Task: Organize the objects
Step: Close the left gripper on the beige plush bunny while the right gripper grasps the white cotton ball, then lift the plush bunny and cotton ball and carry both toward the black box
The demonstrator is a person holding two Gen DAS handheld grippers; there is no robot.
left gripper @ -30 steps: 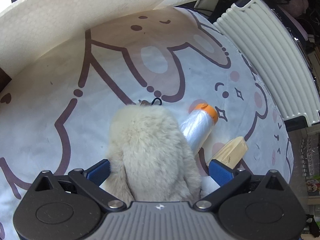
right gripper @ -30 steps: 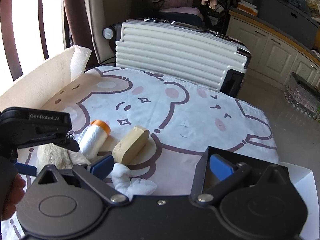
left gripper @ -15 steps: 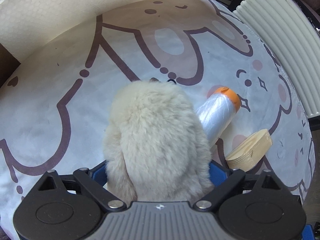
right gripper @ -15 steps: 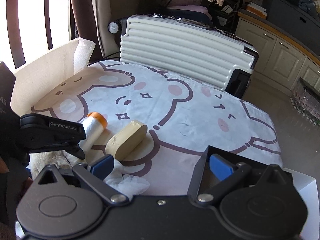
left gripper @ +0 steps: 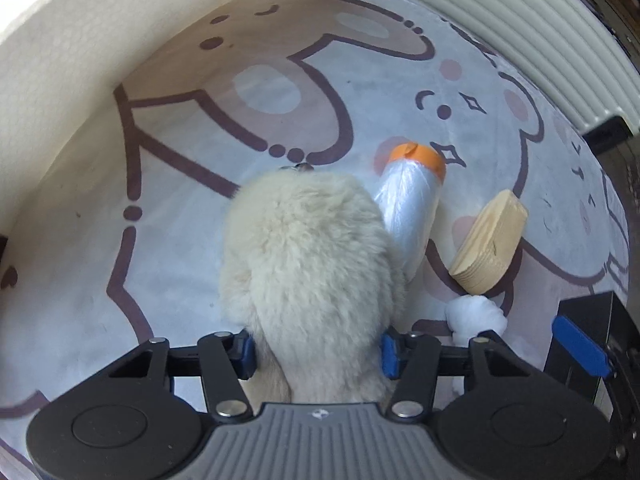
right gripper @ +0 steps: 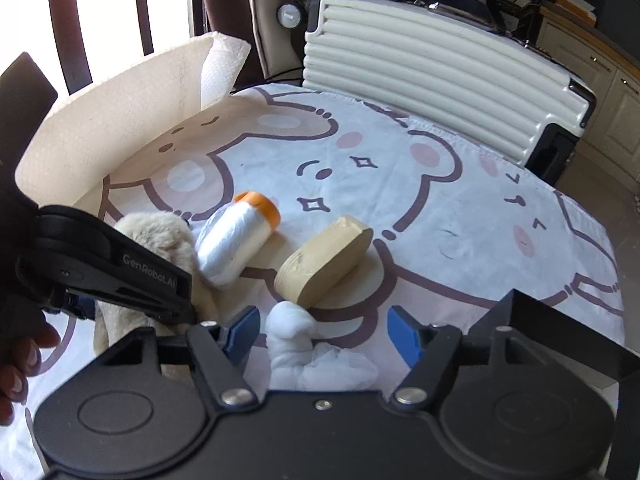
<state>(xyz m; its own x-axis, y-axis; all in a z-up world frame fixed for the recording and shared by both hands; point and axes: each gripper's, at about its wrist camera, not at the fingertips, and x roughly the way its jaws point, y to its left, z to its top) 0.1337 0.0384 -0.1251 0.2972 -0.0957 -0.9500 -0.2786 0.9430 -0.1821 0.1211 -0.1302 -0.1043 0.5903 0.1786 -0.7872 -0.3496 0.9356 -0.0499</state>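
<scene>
A cream furry plush toy [left gripper: 316, 264] lies on the bear-print cloth [left gripper: 180, 216], and my left gripper [left gripper: 316, 350] is shut on its near end. It also shows in the right wrist view [right gripper: 160, 236]. To its right lie a plastic film roll with an orange cap [left gripper: 412, 200] [right gripper: 240, 236] and an oval wooden block [left gripper: 486, 248] [right gripper: 324, 260]. A white crumpled cloth wad [right gripper: 304, 344] [left gripper: 476, 316] sits between the jaws of my open right gripper [right gripper: 324, 336].
A cream paper sheet [right gripper: 116, 120] stands curved along the cloth's left and far-left edge. A white ribbed suitcase [right gripper: 436, 68] stands behind the far edge. A dark box [right gripper: 560, 340] sits at the near right. Kitchen cabinets [right gripper: 616, 96] lie beyond, at the right.
My left gripper has closed in on the plush toy. My right gripper has moved left and forward, so the white wad now lies between its jaws.
</scene>
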